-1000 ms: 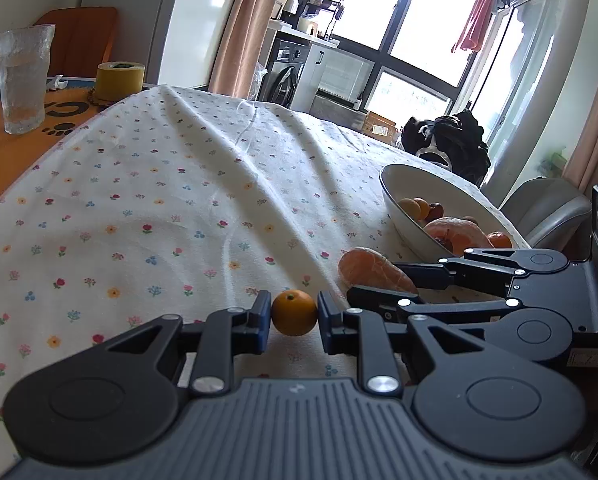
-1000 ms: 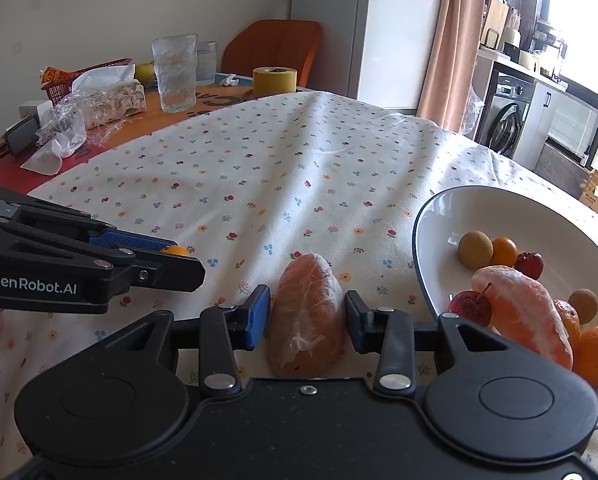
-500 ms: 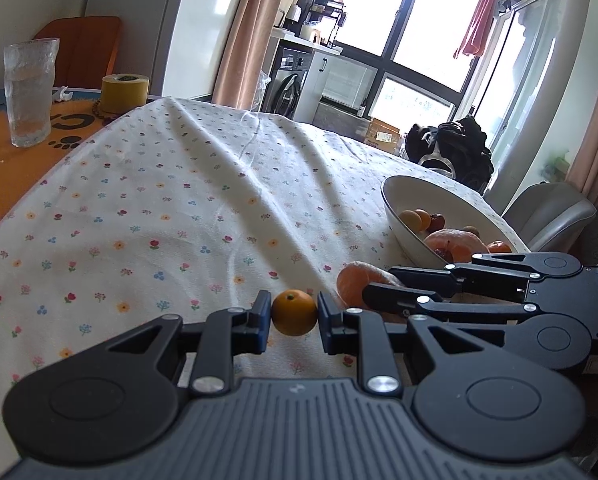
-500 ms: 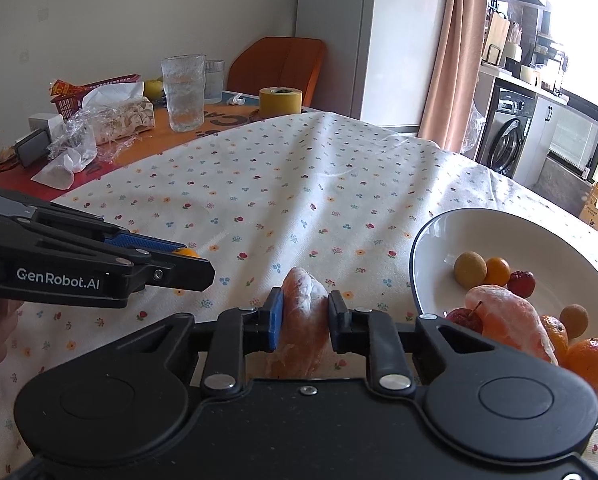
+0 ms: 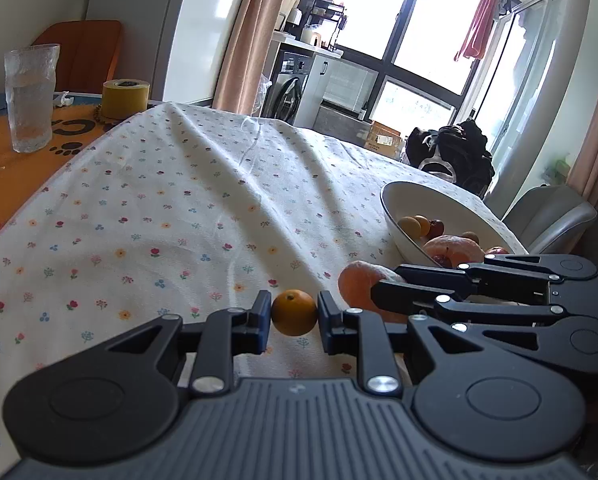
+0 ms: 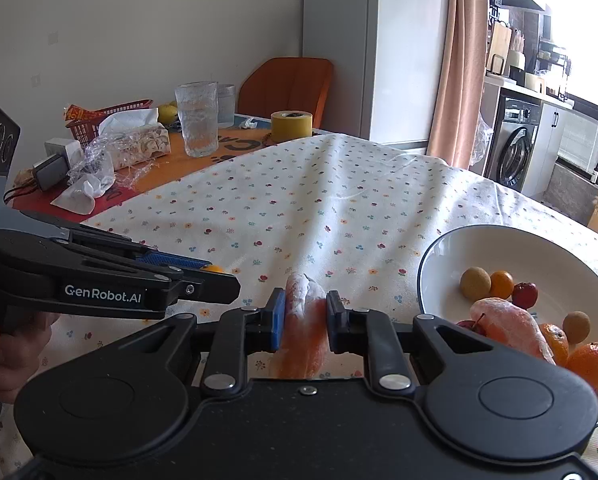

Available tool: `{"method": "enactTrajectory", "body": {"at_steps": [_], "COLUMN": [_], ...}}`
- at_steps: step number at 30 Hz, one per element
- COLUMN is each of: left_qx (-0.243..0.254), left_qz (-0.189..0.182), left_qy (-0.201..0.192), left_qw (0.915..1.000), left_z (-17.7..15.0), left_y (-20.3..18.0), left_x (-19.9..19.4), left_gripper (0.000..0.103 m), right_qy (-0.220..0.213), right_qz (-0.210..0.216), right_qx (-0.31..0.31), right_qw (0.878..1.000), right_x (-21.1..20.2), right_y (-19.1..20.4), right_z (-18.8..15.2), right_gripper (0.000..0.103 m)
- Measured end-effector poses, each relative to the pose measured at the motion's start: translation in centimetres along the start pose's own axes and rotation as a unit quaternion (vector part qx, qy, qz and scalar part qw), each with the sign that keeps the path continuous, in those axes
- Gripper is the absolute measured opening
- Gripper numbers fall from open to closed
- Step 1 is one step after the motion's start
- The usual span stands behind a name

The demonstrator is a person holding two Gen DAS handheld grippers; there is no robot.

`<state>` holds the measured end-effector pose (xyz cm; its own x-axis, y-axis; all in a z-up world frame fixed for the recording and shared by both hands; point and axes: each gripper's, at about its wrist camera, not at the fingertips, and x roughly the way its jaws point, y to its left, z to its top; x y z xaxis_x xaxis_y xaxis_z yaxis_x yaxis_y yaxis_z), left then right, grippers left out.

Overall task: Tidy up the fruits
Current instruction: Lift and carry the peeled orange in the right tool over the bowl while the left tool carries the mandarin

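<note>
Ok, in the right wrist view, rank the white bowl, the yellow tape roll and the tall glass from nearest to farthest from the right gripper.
From the right gripper:
1. White bowl, on the right, close by on the floral cloth.
2. Tall glass, far left, on the orange mat.
3. Yellow tape roll, far centre, slightly behind the glass; those two are nearly too close to call.

- Bowl [image 6: 431,264] on worktop [image 6: 299,200], right side; fruits [image 6: 511,320] inside.
- Peeled segment [image 6: 303,320] left of bowl, between right hand-held gripper [image 6: 302,322] fingers.
- Small orange [image 5: 294,312] further left, within left hand-held gripper [image 5: 294,316].
- Glass [image 6: 197,118], tape roll [image 6: 291,124] at far-left edge.
</note>
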<state>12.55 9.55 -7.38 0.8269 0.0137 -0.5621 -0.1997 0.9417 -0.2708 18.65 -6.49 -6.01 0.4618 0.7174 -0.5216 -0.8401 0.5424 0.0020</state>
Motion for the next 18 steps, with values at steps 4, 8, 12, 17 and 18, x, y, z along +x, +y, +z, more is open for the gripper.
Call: {"method": "enactTrajectory", "body": {"at_steps": [4, 8, 12, 17, 18], "left_qx": [0.006, 0.019, 0.036, 0.054, 0.057], "left_qz": [-0.002, -0.008, -0.016, -0.025, -0.026], "left_qy": [-0.005, -0.009, -0.013, -0.015, -0.014], "left_qw": [1.0000, 0.9997, 0.9991, 0.9982, 0.9979], "left_z": [0.5, 1.2, 1.9, 2.6, 2.8], "left_y": [-0.5, -1.6, -3.1, -5.0, -5.3], "left_x": [-0.1, 0.2, 0.5, 1.3, 1.5], "left_gripper": [0.023, 0.023, 0.023, 0.023, 0.023], "right_qy": [-0.015, -0.028, -0.036, -0.048, -0.050], "right_qz": [-0.010, -0.025, -0.041, -0.063, -0.068], "right_qx": [0.003, 0.011, 0.017, 0.026, 0.028], "right_qw": [1.000, 0.999, 0.998, 0.996, 0.996], "right_x": [-1.1, -2.3, -3.2, -4.4, -4.5], "right_y": [-0.6, -1.9, -3.3, -5.2, -5.5], "right_z": [0.5, 0.6, 0.6, 0.4, 0.4], "right_gripper": [0.019, 0.019, 0.019, 0.019, 0.019]}}
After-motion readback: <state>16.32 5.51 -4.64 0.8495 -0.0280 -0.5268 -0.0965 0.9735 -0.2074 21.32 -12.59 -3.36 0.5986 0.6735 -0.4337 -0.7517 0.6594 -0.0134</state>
